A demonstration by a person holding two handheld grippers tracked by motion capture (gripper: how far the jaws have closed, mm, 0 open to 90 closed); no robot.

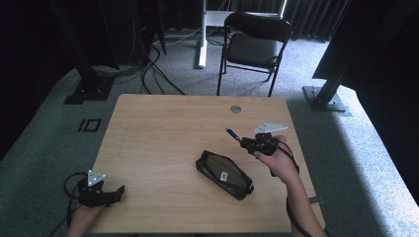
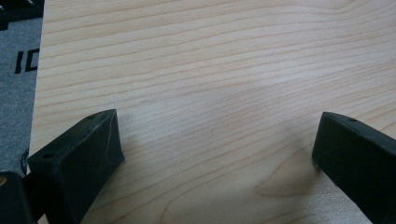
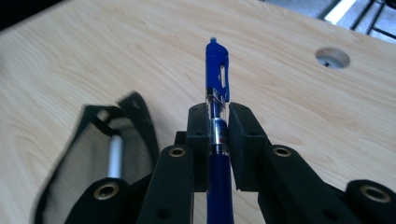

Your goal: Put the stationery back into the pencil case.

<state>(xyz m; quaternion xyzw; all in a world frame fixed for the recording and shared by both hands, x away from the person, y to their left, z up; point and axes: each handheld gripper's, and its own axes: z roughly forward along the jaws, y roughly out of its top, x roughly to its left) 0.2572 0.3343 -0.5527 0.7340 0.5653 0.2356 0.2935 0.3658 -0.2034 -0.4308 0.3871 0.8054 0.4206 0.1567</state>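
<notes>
A: What is being held, and how many are being counted?

B: One blue pen [image 3: 217, 79] is being clamped between the closed jaws of the right gripper [image 3: 218, 140], its clip end pointing toward twelve o'clock, above the table [image 1: 163, 133].

A: And around it?

B: One black pencil case [image 1: 225, 174] is being seen lying open at about seven o'clock from the pen; one silver pen [image 3: 115, 156] is being seen inside. One chair [image 1: 254, 42] is being seen beyond the table.

A: The other claw?

B: The left gripper [image 1: 106, 191] is being held wide open, nothing being gripped, at the table's eight-o'clock corner.
</notes>
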